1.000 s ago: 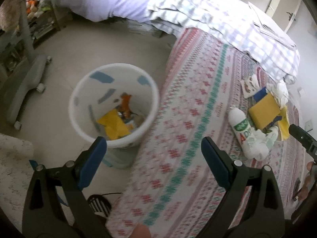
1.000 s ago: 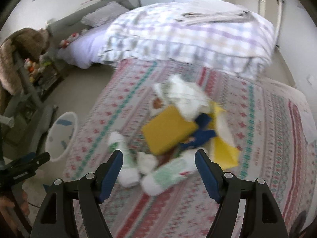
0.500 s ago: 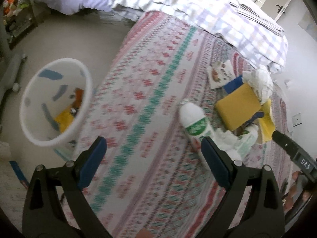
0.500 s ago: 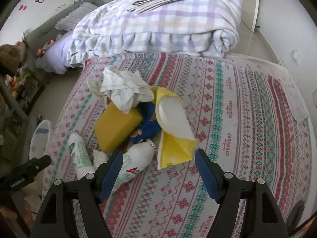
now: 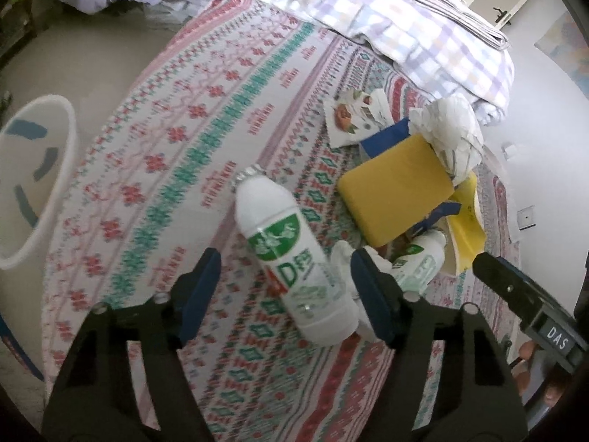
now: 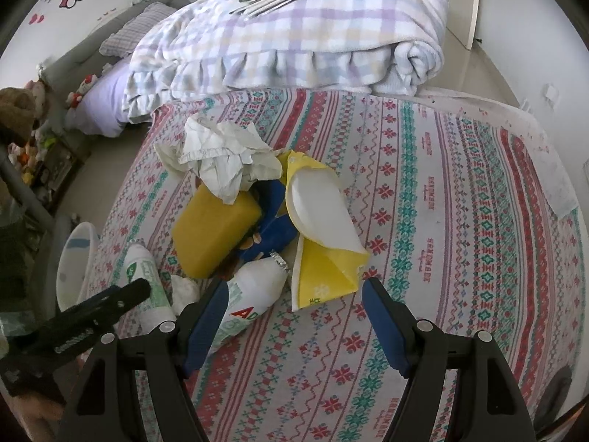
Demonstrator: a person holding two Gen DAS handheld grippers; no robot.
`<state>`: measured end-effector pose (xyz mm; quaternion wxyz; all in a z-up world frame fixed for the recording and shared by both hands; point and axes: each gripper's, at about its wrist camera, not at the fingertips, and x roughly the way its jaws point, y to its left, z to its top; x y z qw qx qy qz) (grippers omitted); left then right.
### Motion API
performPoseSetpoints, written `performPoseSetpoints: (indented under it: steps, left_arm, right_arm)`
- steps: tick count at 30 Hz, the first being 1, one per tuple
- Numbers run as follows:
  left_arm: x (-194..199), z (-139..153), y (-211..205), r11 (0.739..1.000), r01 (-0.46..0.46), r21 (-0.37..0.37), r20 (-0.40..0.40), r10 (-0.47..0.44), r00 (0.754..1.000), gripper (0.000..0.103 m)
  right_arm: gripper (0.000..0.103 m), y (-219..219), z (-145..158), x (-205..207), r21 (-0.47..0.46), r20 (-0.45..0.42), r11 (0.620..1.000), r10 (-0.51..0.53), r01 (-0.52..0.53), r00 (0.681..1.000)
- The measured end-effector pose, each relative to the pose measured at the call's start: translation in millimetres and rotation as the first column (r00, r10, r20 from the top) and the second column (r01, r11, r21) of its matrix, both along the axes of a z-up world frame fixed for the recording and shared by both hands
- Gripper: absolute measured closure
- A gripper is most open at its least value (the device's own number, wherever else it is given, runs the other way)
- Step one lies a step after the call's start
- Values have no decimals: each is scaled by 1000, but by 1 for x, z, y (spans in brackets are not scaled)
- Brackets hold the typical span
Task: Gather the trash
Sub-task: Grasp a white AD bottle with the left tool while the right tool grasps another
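A white bottle with a green label (image 5: 287, 254) lies on the patterned bedspread (image 5: 191, 169). My left gripper (image 5: 287, 294) is over it with a blue pad on each side; the jaws are closing and a gap still shows at the left pad. The bottle also shows in the right wrist view (image 6: 143, 269). My right gripper (image 6: 294, 324) stands open just in front of a yellow folded carton (image 6: 324, 261), with a second white bottle (image 6: 254, 294) by its left pad. A yellow block (image 6: 213, 228), crumpled white paper (image 6: 224, 154) and a blue wrapper (image 6: 276, 228) make up the pile.
A white bin (image 5: 33, 184) stands on the floor left of the bed. A folded checked blanket (image 6: 294, 37) with newspapers on it fills the far end of the bed. A printed leaflet (image 5: 353, 114) lies beyond the pile. The bedspread to the right of the pile is bare.
My left gripper has swung from above the bin across the bed to the green-label bottle, and its jaws have narrowed. The right gripper closed in on the pile, then held still.
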<state>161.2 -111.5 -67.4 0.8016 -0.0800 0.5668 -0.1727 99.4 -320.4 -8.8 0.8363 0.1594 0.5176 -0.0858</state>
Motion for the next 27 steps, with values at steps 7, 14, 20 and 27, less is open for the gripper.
performPoseSetpoints:
  steps: [7, 14, 20, 27]
  left_arm:
    - [2, -5, 0, 999, -22, -27, -38, 21, 999, 59]
    - [-1, 13, 16, 1000, 2, 4, 15, -2, 1000, 63]
    - [-4, 24, 37, 999, -7, 32, 48, 5, 999, 63]
    - [-6, 27, 55, 998, -17, 54, 55, 14, 998, 63]
  right_arm:
    - [27, 4, -7, 1, 8, -19, 1000, -10, 10, 1000]
    - [27, 14, -18, 9, 18, -47, 1000, -6, 7, 999]
    - [27, 30, -28, 20, 52, -66, 999, 6, -2, 998]
    - [27, 39, -46, 30, 100, -114, 995, -5, 17, 993]
